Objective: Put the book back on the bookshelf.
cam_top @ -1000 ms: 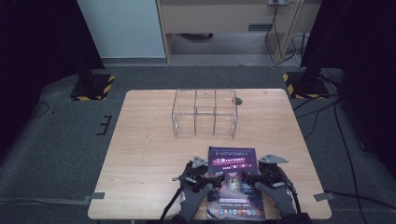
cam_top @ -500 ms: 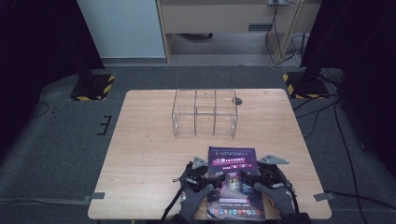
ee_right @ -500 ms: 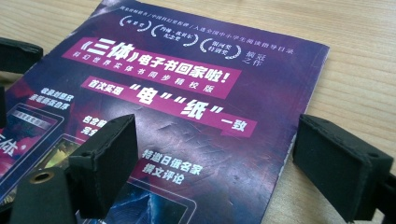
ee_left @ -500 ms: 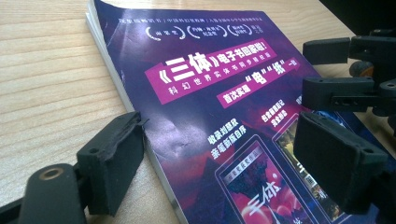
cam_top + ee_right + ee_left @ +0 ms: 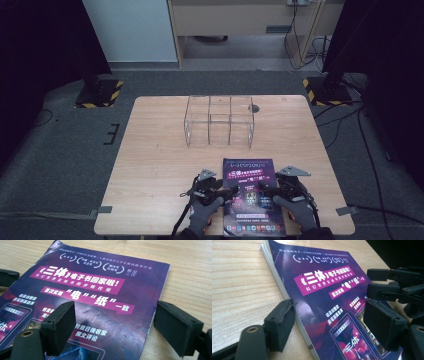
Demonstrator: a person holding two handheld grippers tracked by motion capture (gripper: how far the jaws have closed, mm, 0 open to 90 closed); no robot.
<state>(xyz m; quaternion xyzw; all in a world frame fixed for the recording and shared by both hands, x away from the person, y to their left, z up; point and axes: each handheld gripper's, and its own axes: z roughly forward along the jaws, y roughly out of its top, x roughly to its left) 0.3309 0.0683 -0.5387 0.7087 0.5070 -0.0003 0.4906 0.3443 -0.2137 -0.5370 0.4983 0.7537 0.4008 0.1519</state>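
Book (image 5: 252,195) lies flat on the table (image 5: 160,165), each open gripper, left (image 5: 220,190) and right (image 5: 272,189), straddling one edge, jaws just closing.

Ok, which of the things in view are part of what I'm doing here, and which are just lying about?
In the job:
- purple book, flat on the table
- left gripper, fingers open astride the book's left edge, just been closing
- right gripper, fingers open astride its right edge, just been closing

Lying about:
- clear divided box, farther back

A lab-like recording room: black stands with hazard-striped bases (image 5: 97,93), loose cables (image 5: 350,120), grey carpet.
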